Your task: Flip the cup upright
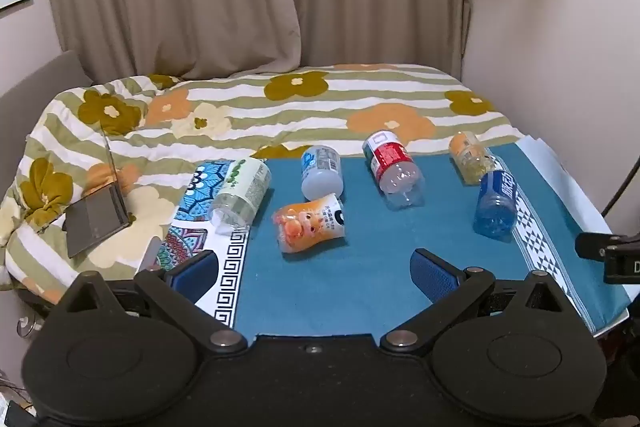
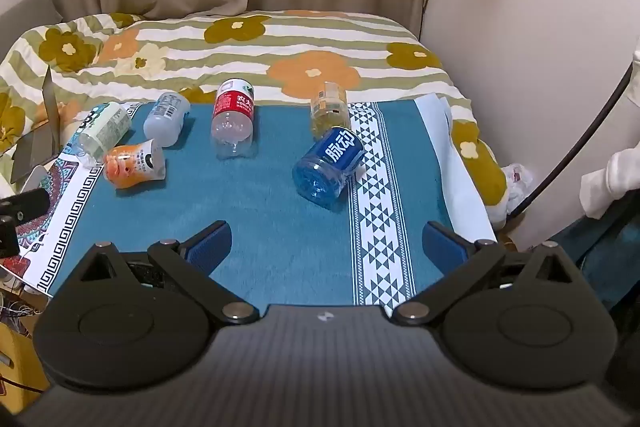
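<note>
Both tools gape wide, left tool [image 1: 314, 267] and right tool [image 2: 326, 247], holding nothing; only the right view shows the blue cut-bottle cup's [image 2: 327, 167] ribbed base above the teal tabletop cloth [image 2: 260, 219].

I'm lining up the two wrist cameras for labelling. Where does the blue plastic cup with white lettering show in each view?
Left wrist view: the blue plastic cup with white lettering lies on its side at right of centre, beside the white triangle-patterned band.
Right wrist view: the same cup lies near the centre, base toward the camera.
Shared landmark: the amber-tinted clear plastic cup lying just behind it in both.
</note>
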